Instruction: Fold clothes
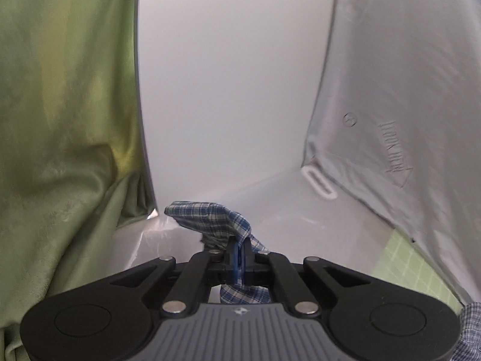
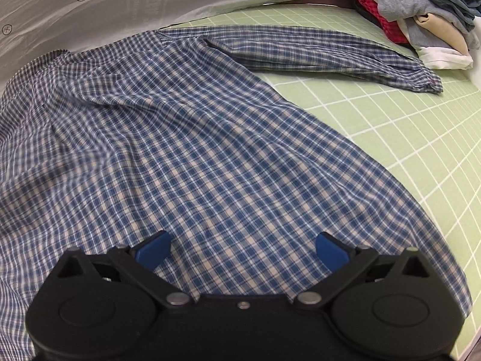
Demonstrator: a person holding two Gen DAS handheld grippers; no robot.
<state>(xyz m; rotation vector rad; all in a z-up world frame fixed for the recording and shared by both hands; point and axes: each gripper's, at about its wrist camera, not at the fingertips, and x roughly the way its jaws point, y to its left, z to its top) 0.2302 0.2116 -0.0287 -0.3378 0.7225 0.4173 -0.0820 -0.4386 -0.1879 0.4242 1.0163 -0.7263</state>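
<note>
Sprawling across the green gridded mat (image 2: 390,138), the blue plaid shirt (image 2: 180,138) lies mostly flat but rippled, its body filling the mat's near-left part and one sleeve (image 2: 330,57) stretched toward the far-right corner, ending just short of a pile of folded clothes (image 2: 421,15). The left gripper (image 1: 239,248) is pinched tight on a bunched piece of the plaid cloth and held up off the mat, facing a white wall and a green curtain (image 1: 60,120). The right gripper (image 2: 242,248) hovers low over the shirt's near hem with its blue pads (image 2: 153,249) spread wide and nothing between them. Pulling with the left alone could, I judge, drag the body sideways and deepen the wrinkles, or sweep the sleeve into the pile; the small bite of fabric might also slip out. Open mat remains along the right edge and near-right corner, while a white sheet (image 2: 120,3) crowds the far edge, leaving little room there.
</note>
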